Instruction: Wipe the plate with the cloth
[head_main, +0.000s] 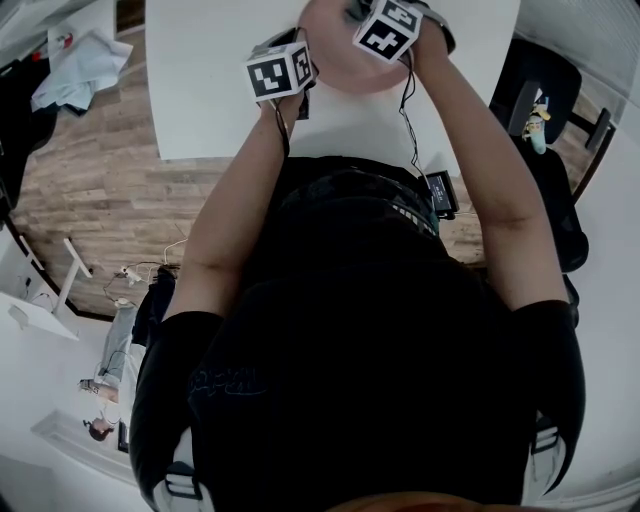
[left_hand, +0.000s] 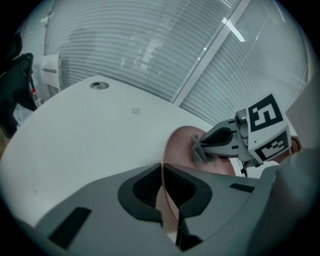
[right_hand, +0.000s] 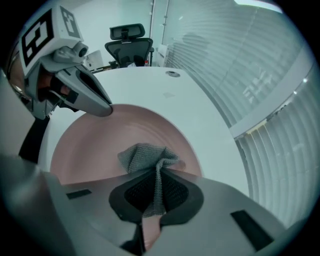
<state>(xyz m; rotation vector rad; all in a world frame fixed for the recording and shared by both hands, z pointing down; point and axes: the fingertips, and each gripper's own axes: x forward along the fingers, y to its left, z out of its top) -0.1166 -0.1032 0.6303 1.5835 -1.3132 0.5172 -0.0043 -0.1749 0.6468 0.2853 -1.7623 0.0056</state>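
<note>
You clamp the left tongs (left_hand: 162, 172) tight on the thin 10 o'clock rim of the round pink plate (right_hand: 100, 145). Smooth and ringed with faint concentric grooves, the plate sits over the flat white surface (left_hand: 90, 135) at 12 o'clock in the head view. Its hollow face is turned toward the right tongs (right_hand: 157, 177). Those are closed on a bunched grey cloth (right_hand: 147, 157) of coarse waffle weave, whose puffed end lies against the plate near 6 o'clock.
</note>
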